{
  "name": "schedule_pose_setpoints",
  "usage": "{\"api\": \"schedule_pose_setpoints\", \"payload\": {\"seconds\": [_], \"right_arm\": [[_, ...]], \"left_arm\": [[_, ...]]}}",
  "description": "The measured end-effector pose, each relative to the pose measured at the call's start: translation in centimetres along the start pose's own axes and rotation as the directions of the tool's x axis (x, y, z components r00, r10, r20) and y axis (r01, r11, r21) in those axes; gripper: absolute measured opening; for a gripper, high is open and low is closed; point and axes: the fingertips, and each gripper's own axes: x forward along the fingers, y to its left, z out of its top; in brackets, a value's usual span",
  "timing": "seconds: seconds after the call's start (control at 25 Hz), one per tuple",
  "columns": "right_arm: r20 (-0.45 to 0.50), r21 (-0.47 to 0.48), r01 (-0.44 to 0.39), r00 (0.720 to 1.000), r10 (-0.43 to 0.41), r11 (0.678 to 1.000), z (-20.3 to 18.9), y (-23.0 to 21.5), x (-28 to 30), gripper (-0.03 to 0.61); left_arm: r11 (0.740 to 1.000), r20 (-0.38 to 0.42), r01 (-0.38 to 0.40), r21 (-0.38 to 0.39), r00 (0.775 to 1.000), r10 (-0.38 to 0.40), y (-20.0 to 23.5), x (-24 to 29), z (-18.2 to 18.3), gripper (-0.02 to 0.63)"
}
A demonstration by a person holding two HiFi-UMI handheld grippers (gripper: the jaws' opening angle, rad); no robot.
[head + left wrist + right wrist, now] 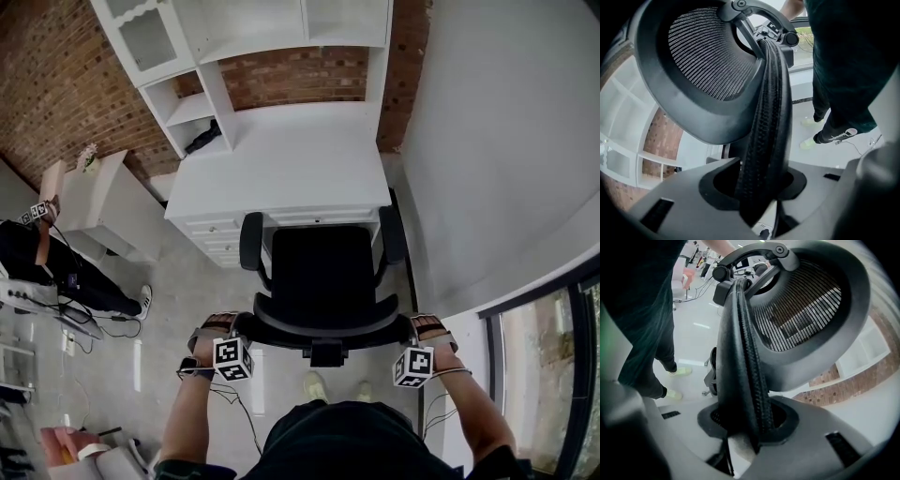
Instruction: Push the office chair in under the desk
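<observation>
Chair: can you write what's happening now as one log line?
left tongs: clamped on chair back | right tongs: clamped on chair back | seat: facing desk, not yet pushed under

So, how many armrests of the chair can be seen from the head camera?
2, both on the chair: the left armrest and the right armrest, one on each side, near the desk front. None seems hidden.

The right hand-held gripper [745, 430] has its grey jaws closed on the black stitched edge of the office chair's back [740, 357], which rises between them. A mesh panel [801, 315] in a curved black frame arches to the upper right. At left, a person's dark trouser leg [647, 333] and pale shoe [680, 371] stand on the light floor [696, 345].
</observation>
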Motion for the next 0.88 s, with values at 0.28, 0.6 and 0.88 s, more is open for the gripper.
{"api": "schedule_pose_setpoints", "payload": {"seconds": [0.28, 0.6, 0.88], "right_arm": [[-0.001, 0.019, -0.022, 1.000, 0.022, 1.000, -0.1, 0.1, -0.7, 0.138], [0.009, 0.024, -0.064, 0.998, 0.064, 0.998, -0.4, 0.1, -3.8, 0.172], [0.055, 0.088, -0.068, 0.996, 0.063, 0.994, 0.0, -0.9, -7.3, 0.173]], "left_arm": [[0.997, -0.050, -0.056, -0.044, 0.997, 0.054, 0.1, -0.9, -0.6, 0.188], [0.992, -0.070, -0.058, -0.114, 0.996, 0.050, -0.2, -3.9, -0.3, 0.213], [0.967, -0.066, -0.120, -0.224, 0.992, 0.108, 0.4, -8.7, 0.0, 0.170]]}}
